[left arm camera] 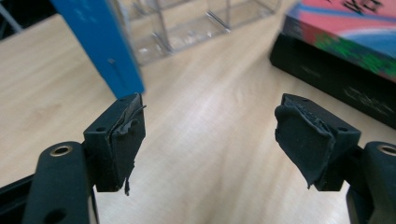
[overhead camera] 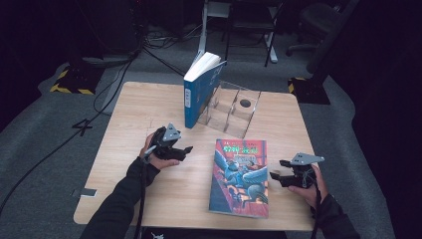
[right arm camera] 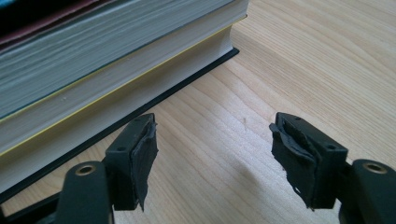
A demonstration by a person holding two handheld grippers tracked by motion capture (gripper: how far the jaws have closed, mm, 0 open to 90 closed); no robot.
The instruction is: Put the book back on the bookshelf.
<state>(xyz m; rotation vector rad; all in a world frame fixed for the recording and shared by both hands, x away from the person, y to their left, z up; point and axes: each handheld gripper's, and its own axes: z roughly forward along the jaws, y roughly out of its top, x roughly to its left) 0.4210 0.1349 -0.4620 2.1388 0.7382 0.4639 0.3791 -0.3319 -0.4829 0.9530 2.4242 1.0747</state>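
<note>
Jaws wide and empty on both the left gripper (overhead camera: 185, 149) and right gripper (overhead camera: 276, 170), flanking the flat book (overhead camera: 240, 177) mid-table, where a one-sided pinch could slide it away.

Clear acrylic organizer (overhead camera: 231, 107) on wooden table (overhead camera: 129, 107)

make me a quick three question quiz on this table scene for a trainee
1. True or false: the blue book lies flat on the table.
2. Which thing lies between the two grippers? A the colourful book B the clear organiser C a mug
3. What do the jaws of the right gripper hold?

Key
1. False: it stands upright, leaning against the clear organiser.
2. A
3. Nothing: they stand open beside the colourful book's page edge, as the left gripper stands open over bare wood.
</note>
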